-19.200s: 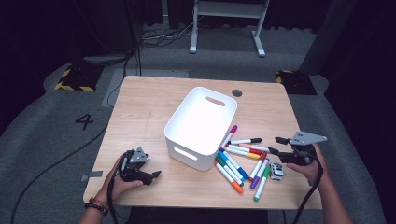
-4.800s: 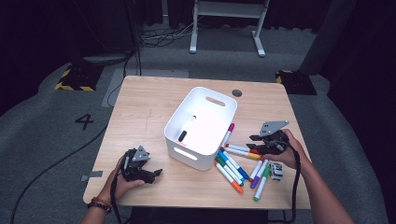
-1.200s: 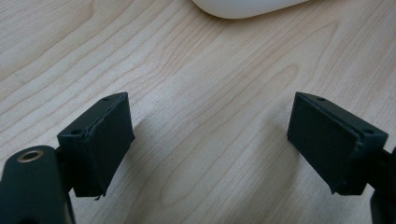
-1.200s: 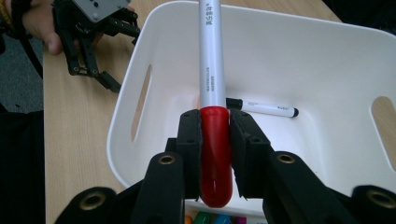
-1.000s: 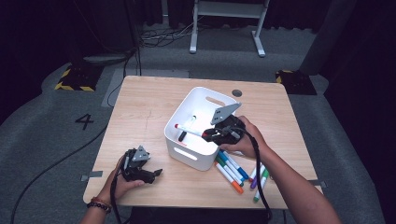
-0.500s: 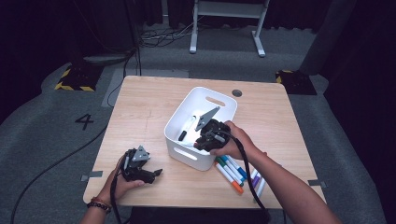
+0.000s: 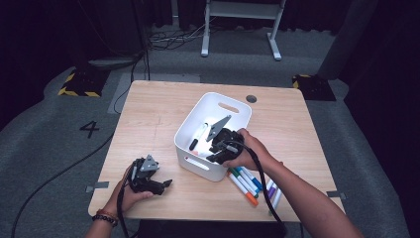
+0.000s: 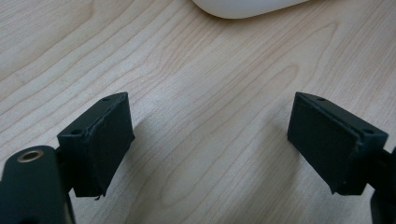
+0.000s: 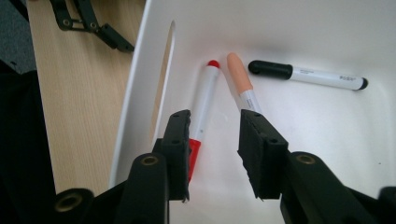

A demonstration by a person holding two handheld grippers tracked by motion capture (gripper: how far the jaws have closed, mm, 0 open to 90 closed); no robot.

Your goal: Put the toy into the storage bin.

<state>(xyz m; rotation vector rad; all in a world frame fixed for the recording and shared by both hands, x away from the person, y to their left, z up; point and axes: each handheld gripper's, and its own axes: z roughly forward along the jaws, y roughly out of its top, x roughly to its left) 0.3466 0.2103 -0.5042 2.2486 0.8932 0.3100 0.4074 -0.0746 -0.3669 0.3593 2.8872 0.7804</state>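
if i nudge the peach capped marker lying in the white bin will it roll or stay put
Likely to roll: the peach capped marker looks like a smooth round barrel lying flat on the slick floor of the white bin. It probably won't go far, since the red capped marker lies close beside it. It looks stiff and light, so a small push should do.

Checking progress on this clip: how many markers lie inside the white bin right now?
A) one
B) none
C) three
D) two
C: the right gripper view shows three on the floor of the white bin: a red-capped marker, a peach-capped marker and a black-capped marker.
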